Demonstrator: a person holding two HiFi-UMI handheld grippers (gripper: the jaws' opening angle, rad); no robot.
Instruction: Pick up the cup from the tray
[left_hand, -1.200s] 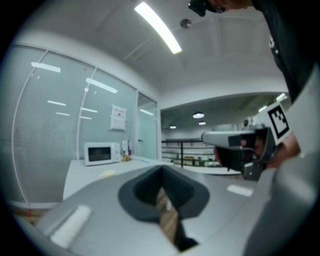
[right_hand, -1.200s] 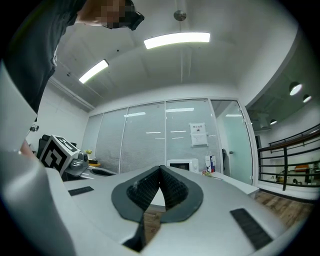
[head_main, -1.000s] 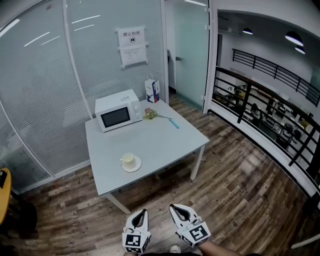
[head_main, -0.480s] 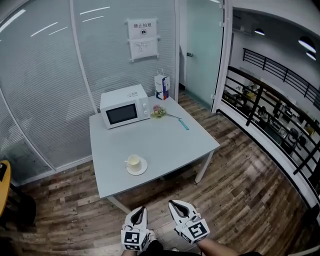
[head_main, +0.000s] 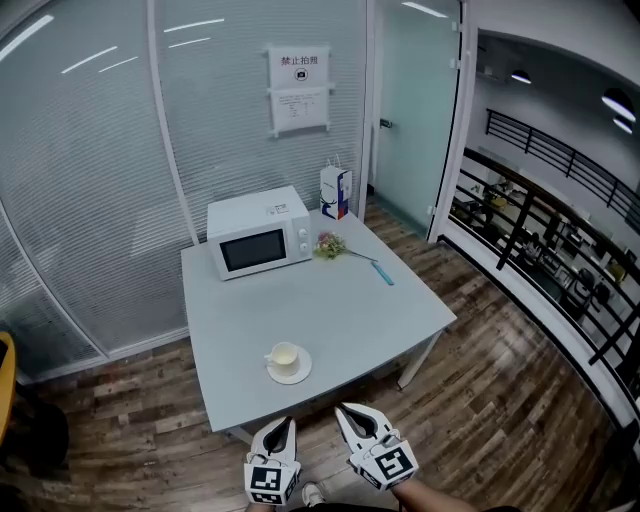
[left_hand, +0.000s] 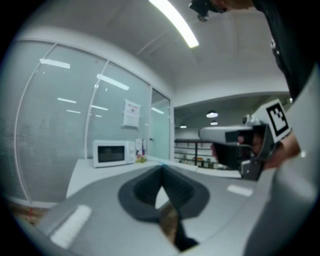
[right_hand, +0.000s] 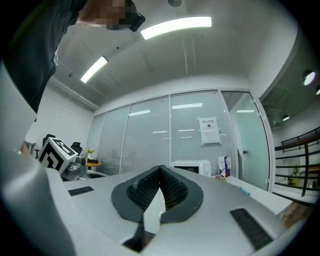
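Observation:
A pale cup (head_main: 284, 355) stands on a round white saucer (head_main: 297, 376) near the front edge of the grey table (head_main: 340, 310). Both grippers are held side by side short of that edge, pointing toward the table. In the head view my left gripper (head_main: 285, 423) is just below and slightly left of the cup, with its jaws shut and nothing in them. My right gripper (head_main: 346, 410) is beside it to the right, also shut and empty. In the left gripper view (left_hand: 161, 169) and the right gripper view (right_hand: 160, 168) the pads meet at the tip. Neither of those two views shows the cup.
A white microwave (head_main: 259, 233) stands at the back of the table, with a blue-and-white carton (head_main: 336, 191), a small flower sprig (head_main: 329, 245) and a blue pen (head_main: 383, 272) to its right. Glass walls rise behind the table. A black railing (head_main: 560, 240) runs along the right, over wooden flooring.
The table and cup have drawn nearer and shifted right in the head view. Both grippers keep their place at the bottom of the view and stay shut.

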